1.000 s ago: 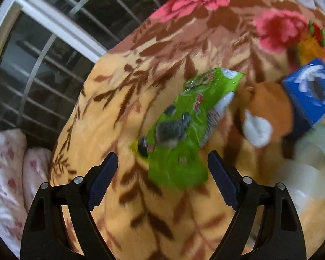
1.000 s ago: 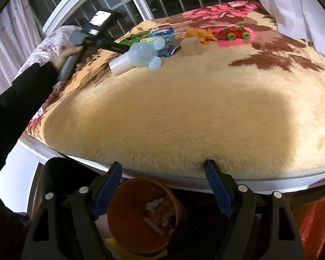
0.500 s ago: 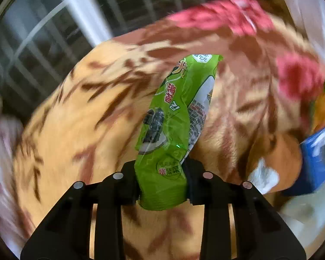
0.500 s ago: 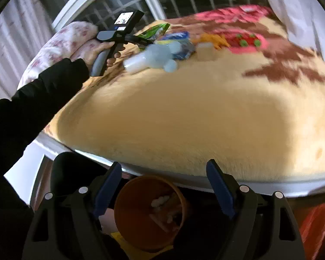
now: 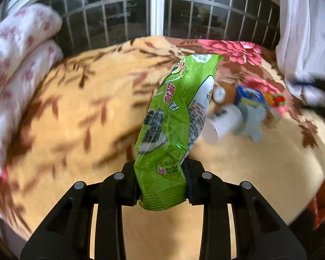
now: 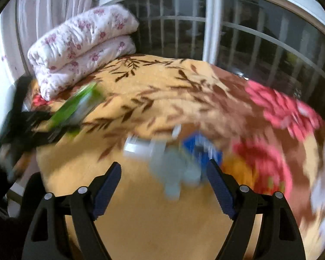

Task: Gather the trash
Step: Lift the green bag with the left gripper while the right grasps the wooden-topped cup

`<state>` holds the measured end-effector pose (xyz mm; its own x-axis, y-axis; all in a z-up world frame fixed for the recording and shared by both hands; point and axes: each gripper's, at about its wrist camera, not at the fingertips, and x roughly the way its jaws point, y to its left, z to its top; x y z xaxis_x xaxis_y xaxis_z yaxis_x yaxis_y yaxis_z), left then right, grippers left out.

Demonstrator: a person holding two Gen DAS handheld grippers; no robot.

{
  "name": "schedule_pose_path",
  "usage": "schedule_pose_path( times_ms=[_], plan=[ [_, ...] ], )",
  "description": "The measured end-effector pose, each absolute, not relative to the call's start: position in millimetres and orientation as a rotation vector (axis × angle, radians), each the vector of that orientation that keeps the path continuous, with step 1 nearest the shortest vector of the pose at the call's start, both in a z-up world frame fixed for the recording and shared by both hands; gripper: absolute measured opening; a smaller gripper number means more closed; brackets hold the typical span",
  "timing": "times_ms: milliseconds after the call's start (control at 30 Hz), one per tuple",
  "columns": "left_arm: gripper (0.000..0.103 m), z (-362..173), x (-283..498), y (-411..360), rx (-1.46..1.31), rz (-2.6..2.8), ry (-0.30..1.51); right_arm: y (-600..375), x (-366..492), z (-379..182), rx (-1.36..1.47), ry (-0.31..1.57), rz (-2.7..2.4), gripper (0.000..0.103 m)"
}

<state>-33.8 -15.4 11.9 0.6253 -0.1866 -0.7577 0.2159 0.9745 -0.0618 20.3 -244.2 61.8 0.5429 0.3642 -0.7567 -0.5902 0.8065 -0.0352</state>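
My left gripper (image 5: 162, 186) is clamped on the green wrapper (image 5: 173, 130); its Chinese print is partly legible. My right gripper (image 6: 163, 186), jaws apart, faces a blurred blue box (image 6: 202, 149) on the blanket (image 6: 151, 99).

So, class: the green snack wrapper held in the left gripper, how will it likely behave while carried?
The green snack wrapper is probably light and fairly floppy: it is thin, creased film, bending slightly above the left gripper. Its glossy surface suggests that it could slip, though the gripper pinches its bottom end squarely. Being flat, it is unlikely to roll if dropped on the blanket.
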Motion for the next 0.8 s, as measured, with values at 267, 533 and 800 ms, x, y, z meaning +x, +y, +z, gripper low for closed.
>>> schedule_pose_path(
  times_ms=[267, 533, 800],
  plan=[
    [0.030, -3, -53, -2, -0.071, -0.201, 0.878, -181, 134, 13, -0.592, 1.040, 0.641, 0.069],
    [0.030, -17, -51, -2, -0.091, -0.212, 0.910, -181, 163, -36, -0.671, 1.186, 0.597, 0.068],
    [0.030, -19, -52, -6, -0.113, -0.226, 0.919, -200, 177, -36, -0.584, 1.149, 0.502, 0.028]
  ],
)
